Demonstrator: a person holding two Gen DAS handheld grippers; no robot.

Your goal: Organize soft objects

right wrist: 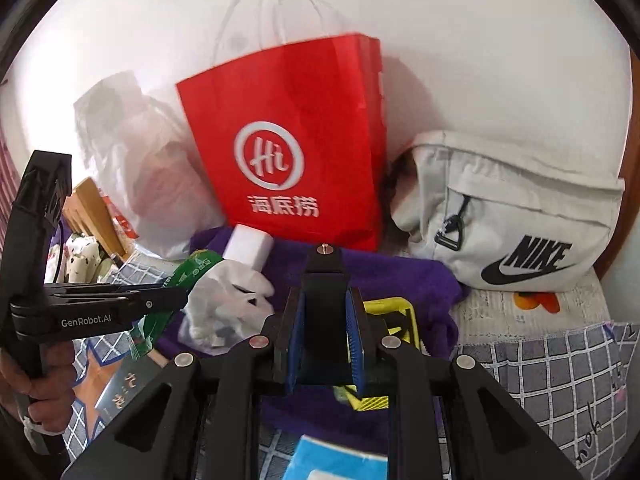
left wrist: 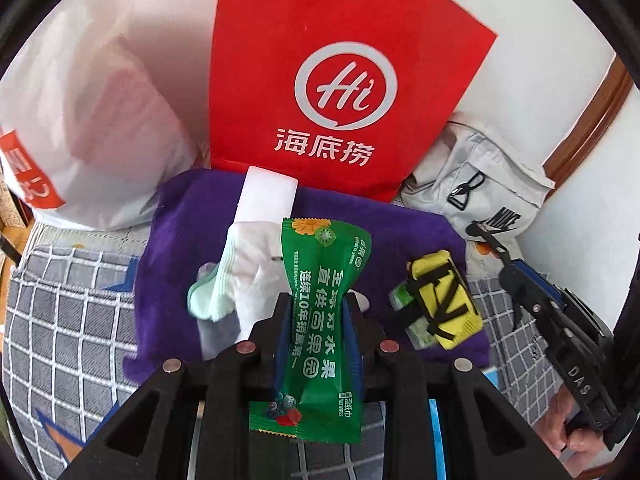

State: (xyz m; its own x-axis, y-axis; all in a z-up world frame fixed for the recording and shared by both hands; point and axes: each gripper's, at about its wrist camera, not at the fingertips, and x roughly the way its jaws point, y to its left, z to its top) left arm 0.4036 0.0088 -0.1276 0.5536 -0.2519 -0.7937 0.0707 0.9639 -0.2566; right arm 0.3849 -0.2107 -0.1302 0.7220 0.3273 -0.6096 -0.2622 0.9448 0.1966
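1. Leftmost, we see a white plastic bag (left wrist: 80, 120) leaning at the wall, above a grey checked cushion (left wrist: 68, 320).
2. Next, we find white socks (left wrist: 244, 264) lying on a purple towel (left wrist: 192, 216).
3. Our left gripper (left wrist: 316, 304) is clenched on a green wet-wipe packet (left wrist: 320, 320); its long axis runs along the fingers, the far end pointing toward the red paper bag (left wrist: 320, 60).
4. Right of it, a yellow packet (left wrist: 444, 300) rests tilted on the towel.
5. Our right gripper (right wrist: 326, 320) clamps a black block (right wrist: 322, 320) above that yellow packet.
6. Farthest right sits a grey Nike bag (right wrist: 520, 216).
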